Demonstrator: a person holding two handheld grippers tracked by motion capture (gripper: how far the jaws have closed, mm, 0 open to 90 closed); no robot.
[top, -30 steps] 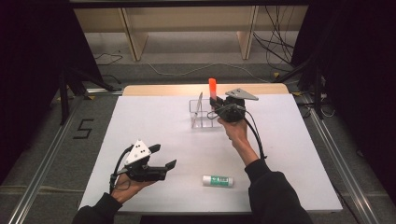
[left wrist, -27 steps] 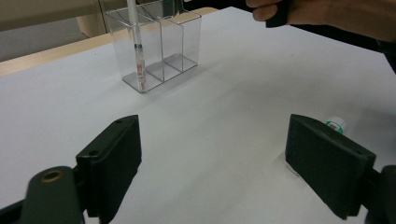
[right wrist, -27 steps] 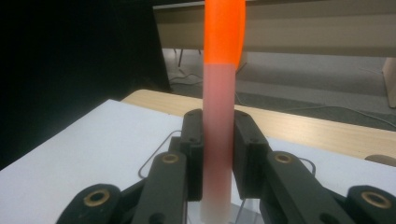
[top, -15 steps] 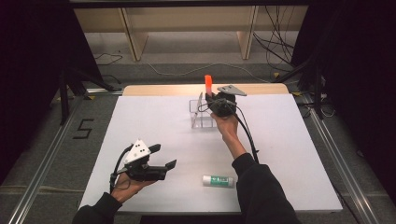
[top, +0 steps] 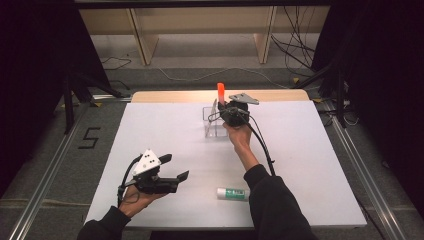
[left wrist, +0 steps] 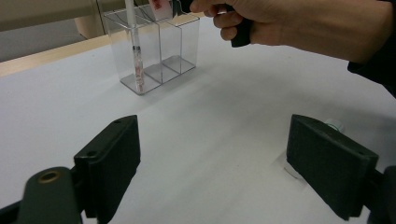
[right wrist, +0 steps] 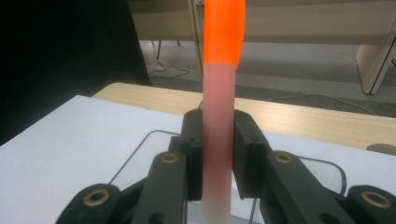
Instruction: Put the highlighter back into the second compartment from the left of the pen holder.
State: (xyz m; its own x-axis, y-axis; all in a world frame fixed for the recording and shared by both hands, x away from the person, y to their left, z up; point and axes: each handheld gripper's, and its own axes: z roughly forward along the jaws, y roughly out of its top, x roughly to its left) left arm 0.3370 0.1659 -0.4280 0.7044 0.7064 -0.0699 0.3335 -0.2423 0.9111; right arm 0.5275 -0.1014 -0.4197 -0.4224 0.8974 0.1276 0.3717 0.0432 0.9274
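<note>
one orange-capped marker [right wrist: 218, 121] is standing upright between the jaws of the right gripper [top: 226, 107], which are closing snugly on its pale barrel, cap upward. the person is holding it at the far middle of the table, right over the clear plastic organizer [top: 214, 122], probably so that it can go straight down into one of the compartments; which compartment it is hanging over cannot be told. one thin pen [left wrist: 134, 51] is already standing in the organizer's end compartment, and it may crowd the marker if the marker is going in there.

the left gripper [top: 170, 169] is resting in the person's left hand at the near left of the white table [top: 150, 130], its jaws spread wide and gripping nothing, well apart from the organizer. a glue stick [top: 231, 193] with a green label is lying on its side near the front edge, between the two forearms, touching nothing. beyond the table's far edge, wooden shelving and loose cables are sitting on the floor.
</note>
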